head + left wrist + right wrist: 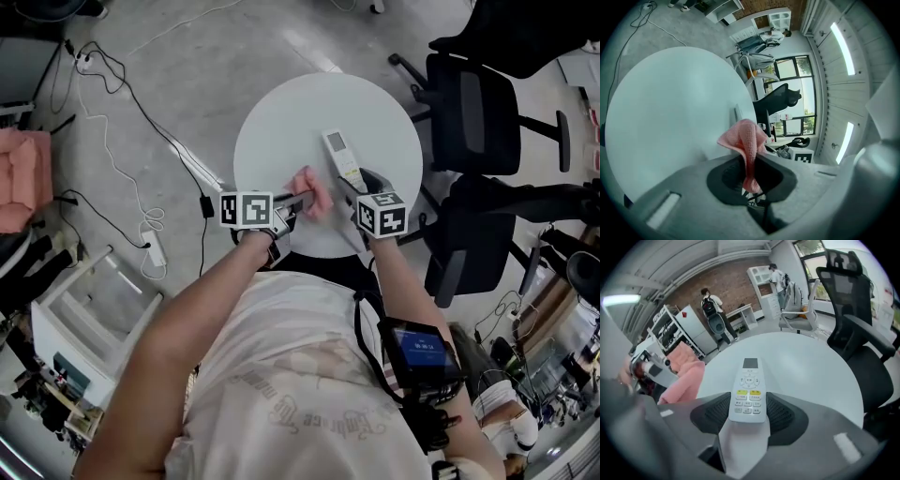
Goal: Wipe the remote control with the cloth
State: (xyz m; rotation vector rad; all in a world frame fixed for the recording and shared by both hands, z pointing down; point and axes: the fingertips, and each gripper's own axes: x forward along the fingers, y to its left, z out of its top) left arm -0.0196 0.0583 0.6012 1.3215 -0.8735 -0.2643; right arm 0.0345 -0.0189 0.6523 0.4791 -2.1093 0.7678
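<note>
Remote control (749, 380): looks rigid, slick; right hand-held gripper (748, 404) clamps its 6 o'clock end | cloth (746, 136): limp, pinched in left hand-held gripper (750, 163).

Person wearing a pale cream short-sleeved shirt (300, 375) with faint printed lettering. A dark strap (367, 323) leads to a black device (422, 349) with a blue screen at the right hip. The left tongs (302, 200) and right tongs (354, 186) are grey, each carrying a white cube (246, 208) with black square markers, and have black pads (712, 416).
</note>
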